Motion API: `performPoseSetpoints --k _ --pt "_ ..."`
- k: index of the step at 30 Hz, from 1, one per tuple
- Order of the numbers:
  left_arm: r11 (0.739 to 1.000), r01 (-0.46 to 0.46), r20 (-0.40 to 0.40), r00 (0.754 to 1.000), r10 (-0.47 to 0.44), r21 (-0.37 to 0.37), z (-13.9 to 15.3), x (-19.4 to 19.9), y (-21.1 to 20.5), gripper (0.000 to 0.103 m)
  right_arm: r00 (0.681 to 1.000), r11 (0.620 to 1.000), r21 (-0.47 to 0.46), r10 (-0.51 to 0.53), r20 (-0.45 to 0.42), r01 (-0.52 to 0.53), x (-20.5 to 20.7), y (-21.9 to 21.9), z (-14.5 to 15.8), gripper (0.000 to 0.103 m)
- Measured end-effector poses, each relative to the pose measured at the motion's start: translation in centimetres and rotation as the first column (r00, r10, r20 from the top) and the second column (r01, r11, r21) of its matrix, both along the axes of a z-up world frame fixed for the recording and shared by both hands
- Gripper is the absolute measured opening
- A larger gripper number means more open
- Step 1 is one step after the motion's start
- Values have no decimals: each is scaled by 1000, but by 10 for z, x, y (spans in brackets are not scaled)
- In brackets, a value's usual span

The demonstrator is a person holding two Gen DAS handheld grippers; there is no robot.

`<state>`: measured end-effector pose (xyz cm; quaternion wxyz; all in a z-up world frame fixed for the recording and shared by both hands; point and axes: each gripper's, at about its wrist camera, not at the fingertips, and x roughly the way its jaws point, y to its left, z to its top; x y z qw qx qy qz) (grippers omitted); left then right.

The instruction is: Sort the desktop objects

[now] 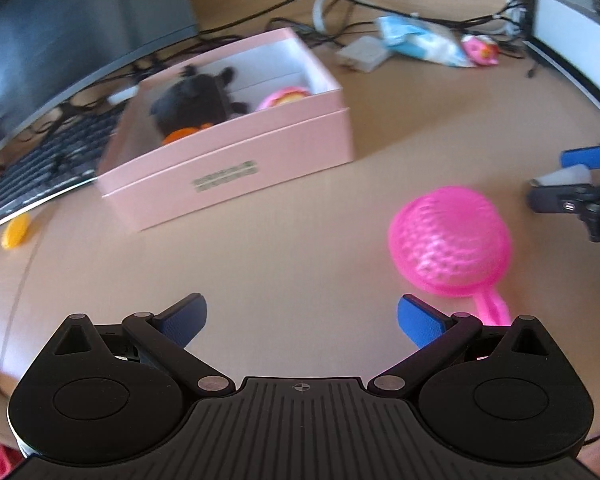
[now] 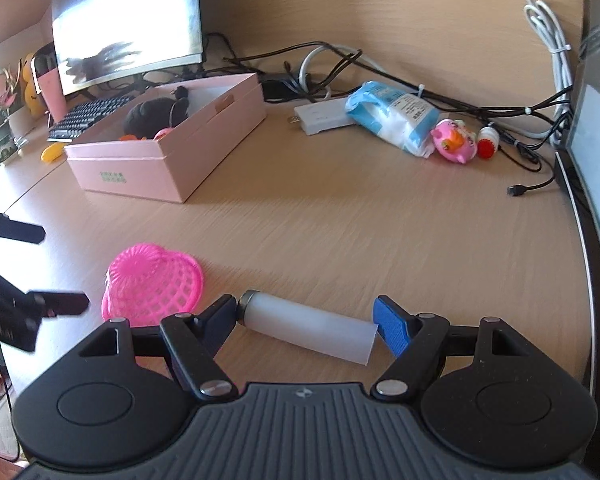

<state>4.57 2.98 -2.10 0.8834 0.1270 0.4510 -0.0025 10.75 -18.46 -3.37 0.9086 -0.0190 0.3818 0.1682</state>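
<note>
Right claw [image 2: 306, 326] clamps frosted tube [image 2: 306, 328] endwise for boxing; left claw [image 1: 302, 320] wide, empty, near pink strainer [image 1: 448, 240].

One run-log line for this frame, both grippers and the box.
left gripper: open, empty | right gripper: shut on frosted white plastic tube | pink mesh plastic strainer: on desk | pink cardboard box: holds black plush toy
</note>
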Motion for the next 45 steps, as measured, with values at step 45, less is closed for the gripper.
performPoseSetpoints --k 45 --pt "975 159 -30 986 -165 -153 6 -23 -35 103 999 988 -154 11 31 -6 -16 -16 1 96"
